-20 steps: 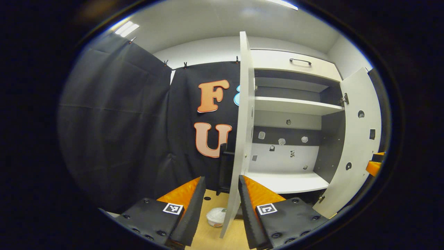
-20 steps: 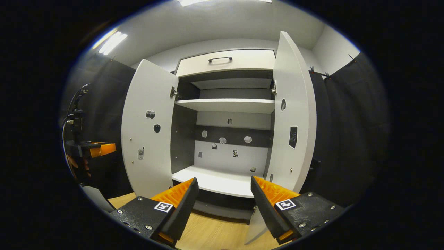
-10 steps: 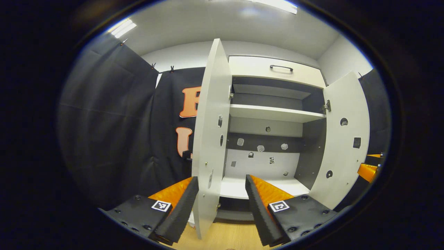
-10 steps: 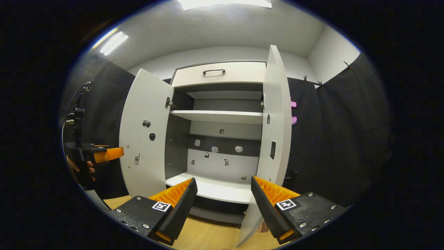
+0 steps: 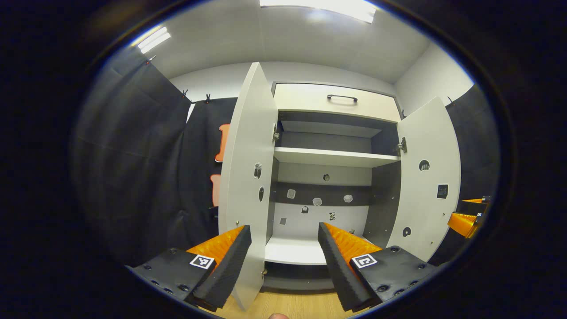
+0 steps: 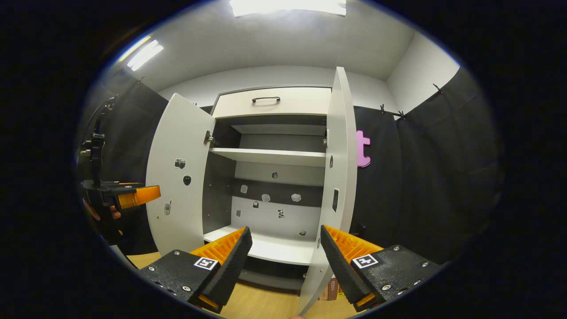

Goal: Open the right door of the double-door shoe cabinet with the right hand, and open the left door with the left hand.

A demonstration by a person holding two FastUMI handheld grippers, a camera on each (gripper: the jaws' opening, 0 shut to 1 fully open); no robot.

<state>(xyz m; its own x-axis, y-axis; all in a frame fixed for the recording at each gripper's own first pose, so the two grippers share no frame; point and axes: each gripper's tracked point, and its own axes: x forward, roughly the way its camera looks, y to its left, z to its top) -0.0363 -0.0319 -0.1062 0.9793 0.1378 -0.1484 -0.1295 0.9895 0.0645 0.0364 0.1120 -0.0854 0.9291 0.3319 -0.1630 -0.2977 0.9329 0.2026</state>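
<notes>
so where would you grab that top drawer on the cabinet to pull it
By the dark bar handle centred on the top drawer. It runs horizontally and appears to stand off the flat front, so come straight in from the front with one finger above and one below.

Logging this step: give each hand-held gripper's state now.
Left hand-held gripper: open, holding nothing.
Right hand-held gripper: open, holding nothing.

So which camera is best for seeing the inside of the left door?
The right gripper view: the left door faces it broadly, so its stickers and hinge are plain. The left gripper view catches the same door at a narrow slant, with the stickers squeezed near its hinge side.
</notes>
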